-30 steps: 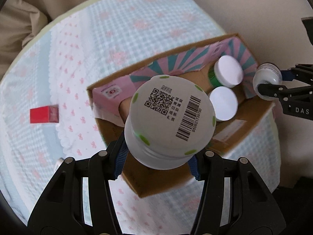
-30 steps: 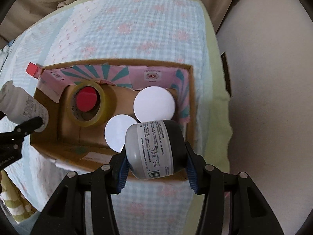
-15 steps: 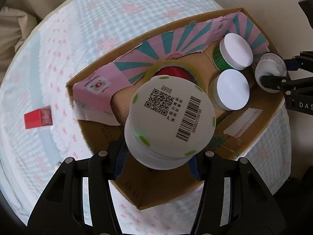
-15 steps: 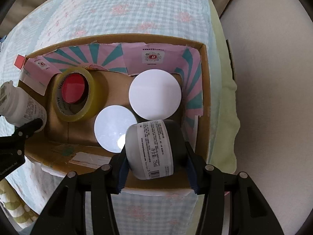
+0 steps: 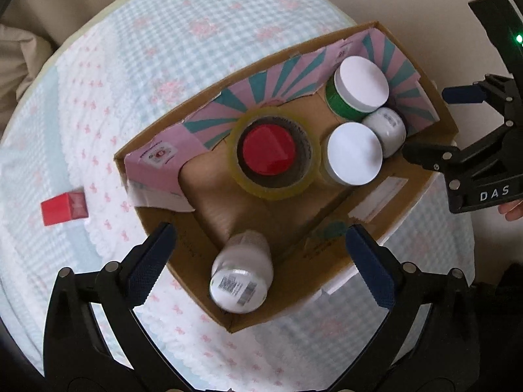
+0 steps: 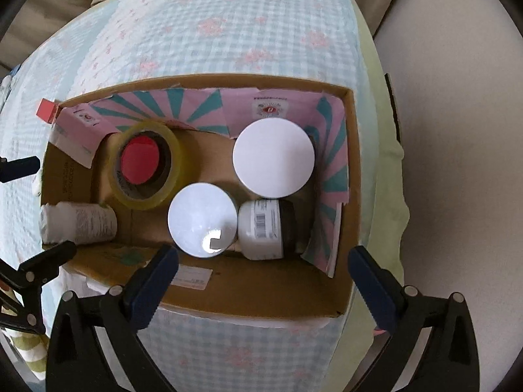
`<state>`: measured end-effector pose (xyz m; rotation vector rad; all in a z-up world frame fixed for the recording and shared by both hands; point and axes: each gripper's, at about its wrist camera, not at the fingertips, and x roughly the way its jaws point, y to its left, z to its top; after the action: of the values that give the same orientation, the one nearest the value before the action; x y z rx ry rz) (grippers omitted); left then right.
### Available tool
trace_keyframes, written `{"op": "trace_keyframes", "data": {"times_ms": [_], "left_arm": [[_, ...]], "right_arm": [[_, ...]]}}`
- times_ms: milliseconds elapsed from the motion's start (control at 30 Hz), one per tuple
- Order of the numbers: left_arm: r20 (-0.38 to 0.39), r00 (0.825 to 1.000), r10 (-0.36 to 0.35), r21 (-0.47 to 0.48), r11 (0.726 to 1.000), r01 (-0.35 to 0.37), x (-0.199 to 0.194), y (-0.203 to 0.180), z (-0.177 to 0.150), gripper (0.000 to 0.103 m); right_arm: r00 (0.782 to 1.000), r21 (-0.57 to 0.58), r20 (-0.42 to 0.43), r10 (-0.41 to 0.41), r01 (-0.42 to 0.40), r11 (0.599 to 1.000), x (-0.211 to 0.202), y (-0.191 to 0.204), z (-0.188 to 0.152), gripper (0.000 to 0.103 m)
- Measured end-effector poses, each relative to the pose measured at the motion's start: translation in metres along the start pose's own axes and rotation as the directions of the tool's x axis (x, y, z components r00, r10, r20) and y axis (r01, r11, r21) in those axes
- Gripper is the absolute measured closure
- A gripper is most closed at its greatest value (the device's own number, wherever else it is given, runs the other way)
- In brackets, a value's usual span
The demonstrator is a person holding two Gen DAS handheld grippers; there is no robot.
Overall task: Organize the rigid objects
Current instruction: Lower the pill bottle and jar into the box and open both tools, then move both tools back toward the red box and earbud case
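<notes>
A white bottle point(image 5: 240, 277) with a barcode on its base lies on its side in the near corner of the cardboard box point(image 5: 327, 271), below my left gripper point(image 5: 260, 232). Its jaws are opening, and the pads stand clear of the bottle on both sides. In the right wrist view a white-labelled jar with a dark cap point(image 6: 264, 228) lies in the box point(image 6: 248, 294) beside two white-lidded jars. My right gripper point(image 6: 263, 251) hovers over it, jaws opening, pads touching nothing. The white bottle point(image 6: 78, 223) shows at the box's left end.
Inside the box sit a tape roll point(image 5: 274, 189) around a red cap point(image 5: 269, 153), a green jar with a white lid point(image 5: 359, 85) and another white-lidded jar point(image 5: 354, 153). A small red box point(image 5: 63, 209) lies on the checked cloth point(image 5: 196, 49).
Both grippers have let go. The white bottle dropped from the left jaws into the box, and the labelled jar dropped from the right jaws beside the white-lidded jars. Both pairs of jaws now stand wide.
</notes>
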<state>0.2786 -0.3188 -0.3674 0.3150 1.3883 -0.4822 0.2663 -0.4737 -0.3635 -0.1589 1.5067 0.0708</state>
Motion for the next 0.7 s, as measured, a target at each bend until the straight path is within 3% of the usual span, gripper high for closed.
{"op": "trace_keyframes", "data": {"times_ms": [400, 700], "left_arm": [[0.025, 1.000, 0.016, -0.013, 1.000, -0.015, -0.023, -0.005, -0.011, 0.000], [0.110, 0.994, 0.013, -0.063, 0.998, -0.006, -0.084, 0.003, -0.021, 0.000]], "right_arm": [[1.000, 0.028, 0.018, 0.021, -0.021, 0.999, -0.014, -0.003, -0.008, 0.000], [0.997, 0.020, 0.083, -0.005, 0.004, 1.000, -0.065, 0.006, -0.011, 0.000]]}}
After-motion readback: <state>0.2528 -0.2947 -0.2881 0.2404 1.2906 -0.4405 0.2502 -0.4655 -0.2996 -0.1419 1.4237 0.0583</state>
